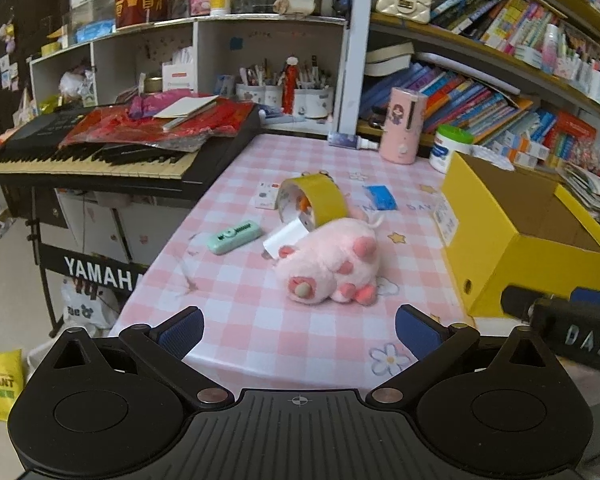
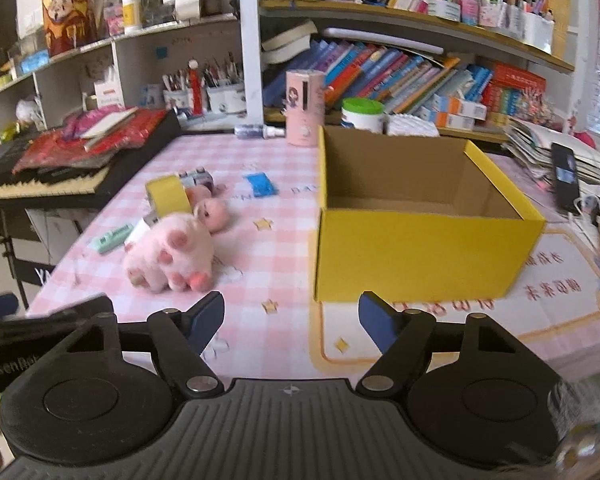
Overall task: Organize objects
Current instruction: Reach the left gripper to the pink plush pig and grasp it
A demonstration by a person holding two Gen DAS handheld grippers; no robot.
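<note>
A pink plush pig (image 1: 332,262) (image 2: 172,254) lies on the pink checked tablecloth (image 1: 236,320). Behind it stands a yellow tape roll (image 1: 314,200) (image 2: 168,194), with a mint green correction tape (image 1: 233,236) (image 2: 112,237) to its left and a blue packet (image 1: 380,197) (image 2: 261,184) further back. An open yellow cardboard box (image 2: 420,248) (image 1: 512,236) stands on the right, nothing visible inside. My left gripper (image 1: 298,328) is open in front of the pig, nothing between its pads. My right gripper (image 2: 291,320) is open near the box's front left corner, holding nothing.
A black keyboard (image 1: 88,152) with red packets on it borders the table's left side. A pink cylinder (image 1: 402,124), a white tub (image 1: 448,148) and a small bottle (image 1: 352,141) stand at the back. Crowded bookshelves (image 2: 400,64) rise behind. A dark phone (image 2: 564,176) lies on papers at right.
</note>
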